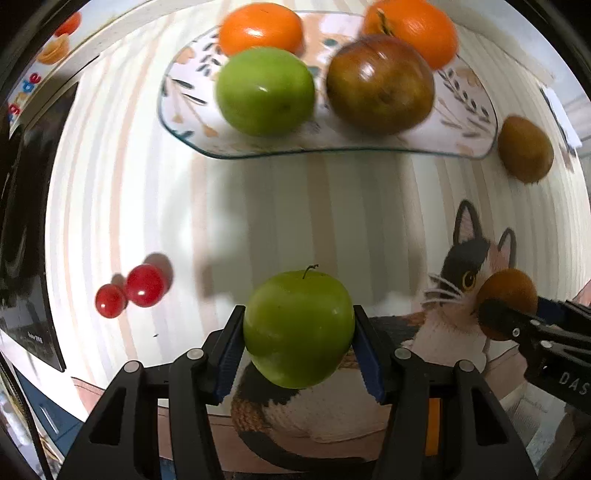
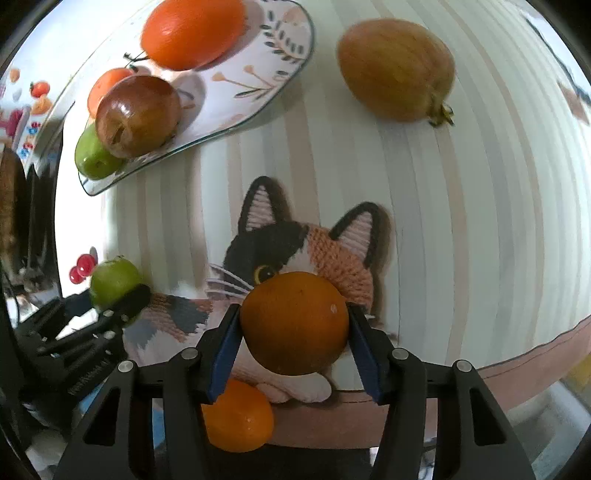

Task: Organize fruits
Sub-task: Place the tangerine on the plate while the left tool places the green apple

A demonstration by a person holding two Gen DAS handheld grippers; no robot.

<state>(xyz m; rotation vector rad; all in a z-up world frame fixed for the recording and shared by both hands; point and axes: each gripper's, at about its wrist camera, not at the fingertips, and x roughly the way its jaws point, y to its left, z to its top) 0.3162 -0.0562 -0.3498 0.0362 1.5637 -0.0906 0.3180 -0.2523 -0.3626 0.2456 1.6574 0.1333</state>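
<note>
Covering the worktop is a pale striped cloth (image 1: 129, 192) with a knitted calico cat design (image 2: 295, 251). On it rests a floral glass plate (image 1: 476, 110) carrying two oranges, a green apple and a brownish apple (all slightly blurred). Nearer, the left tool (image 1: 299, 332) is clenched on a glossy green apple (image 1: 297, 328), and the right tool (image 2: 293, 328) grips a round dark-orange fruit (image 2: 295, 323). Two small red cherries (image 1: 129, 291) lie well to the left.

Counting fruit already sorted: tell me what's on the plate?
The plate holds two orange fruits, a green apple and a brown fruit. Anything behind them is covered.
</note>
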